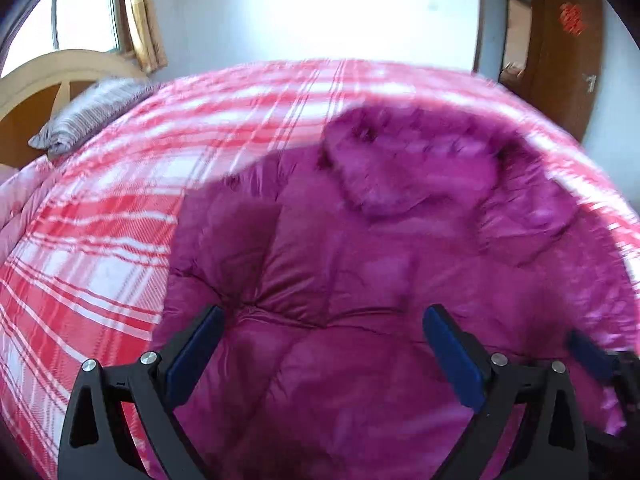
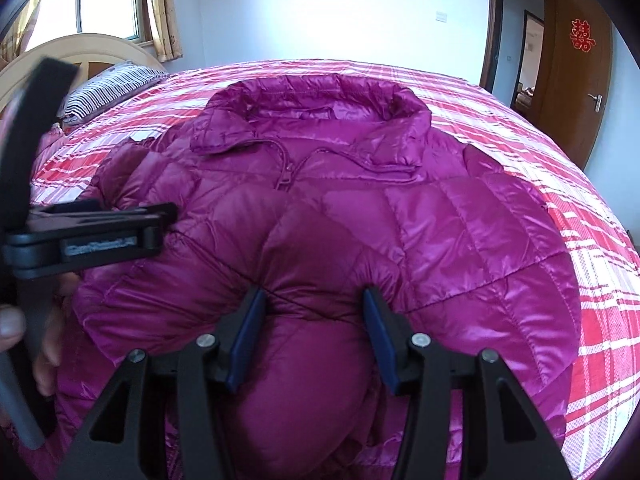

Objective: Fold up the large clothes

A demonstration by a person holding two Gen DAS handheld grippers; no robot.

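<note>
A magenta quilted down jacket [image 2: 420,216] lies front up on the bed, collar and zipper toward the far side. My right gripper [image 2: 316,300] has its jaws closed on a bunched fold of the jacket's lower part. My left gripper [image 1: 324,316] hangs open over the jacket [image 1: 340,248], with nothing between its blue pads; this view is motion-blurred. The left gripper's body also shows in the right wrist view [image 2: 92,236], at the jacket's left sleeve. The right gripper's pad shows at the left wrist view's right edge [image 1: 592,356].
The bed has a red and white plaid cover [image 2: 580,260]. A striped pillow [image 2: 108,92] lies by the wooden headboard [image 2: 80,52] at the far left. A brown door [image 2: 576,72] stands open at the far right.
</note>
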